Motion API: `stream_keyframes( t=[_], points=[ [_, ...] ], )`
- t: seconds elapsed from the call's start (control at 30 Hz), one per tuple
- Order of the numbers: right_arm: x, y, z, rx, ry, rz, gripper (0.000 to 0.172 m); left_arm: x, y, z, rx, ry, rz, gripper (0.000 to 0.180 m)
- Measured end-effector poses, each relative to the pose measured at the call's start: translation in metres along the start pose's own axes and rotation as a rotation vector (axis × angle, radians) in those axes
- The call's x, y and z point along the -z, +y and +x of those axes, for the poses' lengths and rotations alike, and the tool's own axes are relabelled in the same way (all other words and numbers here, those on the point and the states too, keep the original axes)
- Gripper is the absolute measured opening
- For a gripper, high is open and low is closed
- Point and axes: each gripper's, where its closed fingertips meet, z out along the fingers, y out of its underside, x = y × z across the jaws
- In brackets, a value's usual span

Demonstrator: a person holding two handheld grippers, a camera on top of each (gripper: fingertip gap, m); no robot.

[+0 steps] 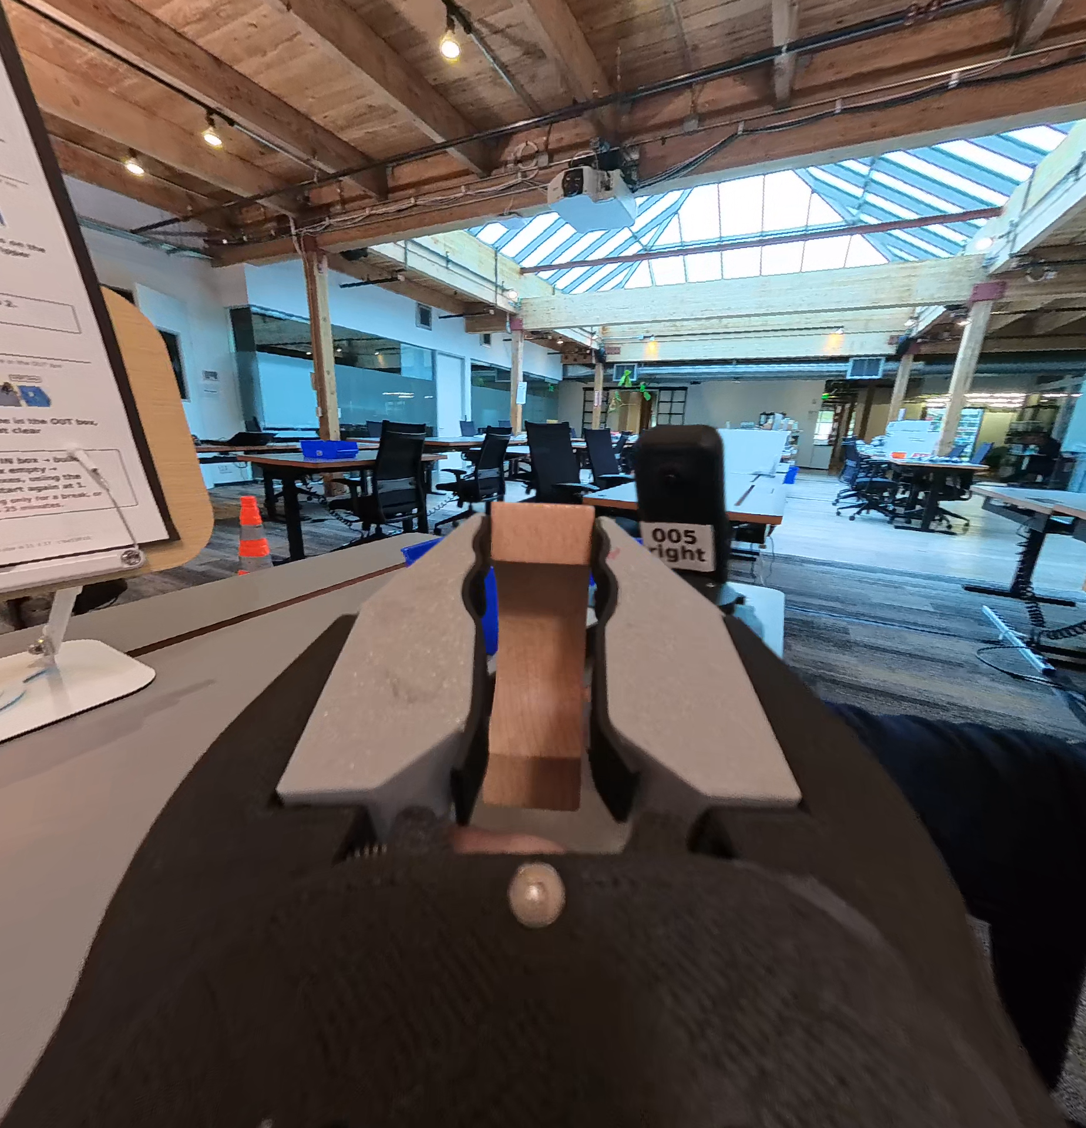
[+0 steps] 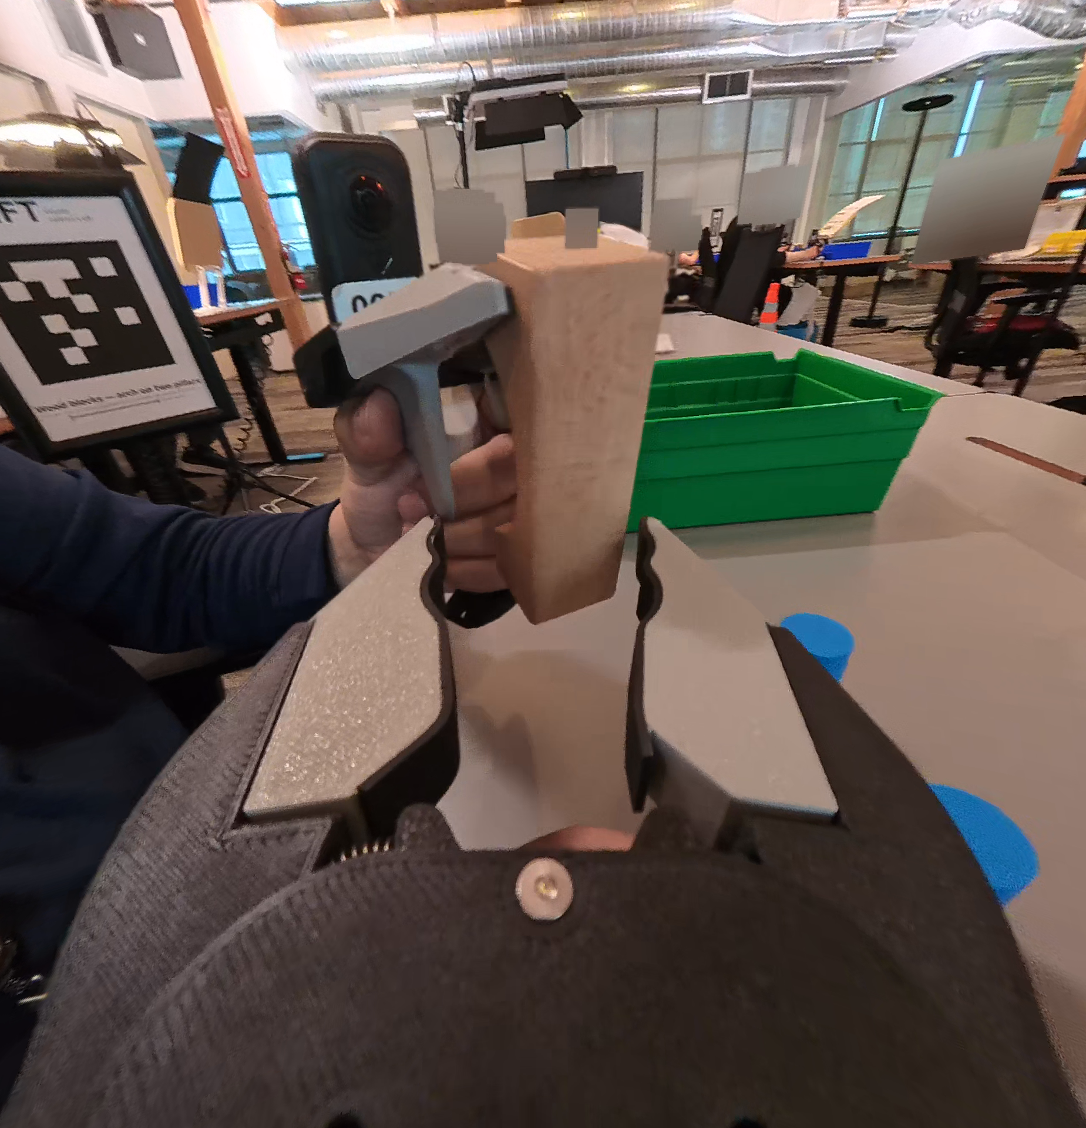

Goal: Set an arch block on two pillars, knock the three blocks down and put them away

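My left gripper [image 1: 540, 537] is shut on a plain wooden arch block [image 1: 537, 671], both pads pressed on its sides. In the right wrist view the block [image 2: 577, 427] hangs upright in the air above the grey table [image 2: 894, 580], clamped near its top by a left finger [image 2: 430, 317]. My right gripper [image 2: 540, 549] is open. The block's lower end lies between its fingertips with a gap on each side. Two blue cylinder pillars [image 2: 818, 641] [image 2: 986, 842] stand on the table at the right.
A green bin [image 2: 772, 439] stands on the table behind the block. A blue bin [image 1: 488, 586] shows behind my left fingers. An instruction sheet on a stand [image 1: 52, 366] is at the left, a marker board [image 2: 82, 305] farther off. A person's hand [image 2: 394, 476] holds the left gripper.
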Motion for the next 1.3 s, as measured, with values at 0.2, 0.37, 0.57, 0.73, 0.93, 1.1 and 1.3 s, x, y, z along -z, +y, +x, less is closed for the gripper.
stream_keyframes(
  t=[0.2,0.37,0.57,0.73,0.93,1.1,1.3],
  points=[
    [0.006,-0.015,-0.012,-0.072,-0.102,0.099,0.048,0.005,-0.013,0.009,0.088,0.091,0.078,0.031],
    [0.008,-0.023,-0.013,-0.117,-0.131,0.153,0.048,0.003,-0.008,0.011,0.114,0.117,0.068,0.031],
    [0.012,-0.025,-0.014,-0.085,-0.121,0.151,0.032,0.004,-0.009,0.016,0.156,0.164,0.073,0.031],
    [0.014,-0.023,-0.012,-0.058,-0.097,0.091,0.032,0.005,-0.007,0.017,0.166,0.184,0.049,0.031],
    [0.020,-0.013,-0.004,-0.007,-0.009,-0.078,0.031,0.007,0.003,0.012,0.145,0.186,-0.058,0.032],
    [0.027,0.001,0.003,0.027,0.058,-0.236,0.031,0.012,0.023,0.013,0.061,0.211,-0.211,0.043],
    [0.032,0.023,0.012,0.045,0.105,-0.369,0.031,0.018,0.054,0.009,-0.065,0.202,-0.377,0.057]
  ],
)
